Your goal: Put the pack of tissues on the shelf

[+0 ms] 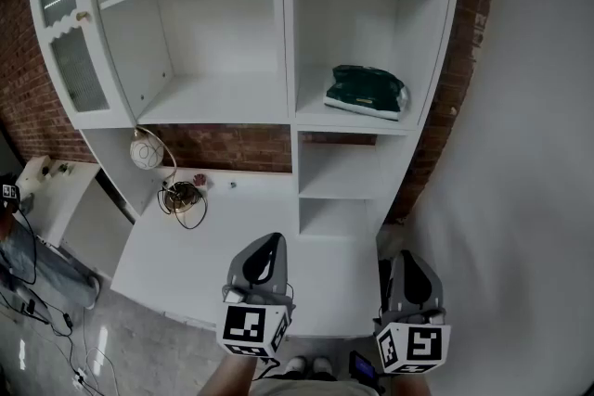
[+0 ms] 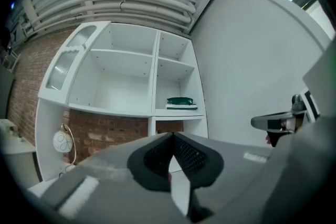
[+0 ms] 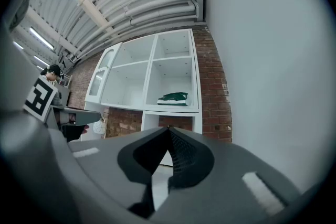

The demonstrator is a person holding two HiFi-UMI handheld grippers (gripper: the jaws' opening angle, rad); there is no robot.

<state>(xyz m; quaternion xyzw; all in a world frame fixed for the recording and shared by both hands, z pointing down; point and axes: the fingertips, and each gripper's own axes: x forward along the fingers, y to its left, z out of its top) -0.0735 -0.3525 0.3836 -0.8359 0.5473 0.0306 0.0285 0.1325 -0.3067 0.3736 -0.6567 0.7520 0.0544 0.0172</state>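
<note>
Step in hand: placement looks finished; judged to be the retreat stage.

- Pack of tissues [image 1: 366, 92]: dark green, lies flat in the right-hand column of the white shelf unit [image 1: 283, 32], on the middle board, towards the right side wall. Nothing touches it. Both gripper views show it in the same compartment, well ahead of the jaws.
- Left gripper [image 1: 269, 241]: jaws together, pads meeting, nothing between them. It hangs over the white counter [image 1: 232, 241], well apart from the pack.
- Right gripper [image 1: 408, 257]: jaws likewise closed and empty, low at the right edge of the counter, pointing roughly level at the shelf unit.
- Also on the counter: a round white lamp [image 1: 146, 153] and a coil of cable [image 1: 184, 198] at the left, clear of both tools.

Judgement: the task's goal appears met, since the pack rests fully on the board with no overhang visible.

Next move: little is called for. If anything, keep both tools low and back from the shelf front so the pack is not nudged.
</note>
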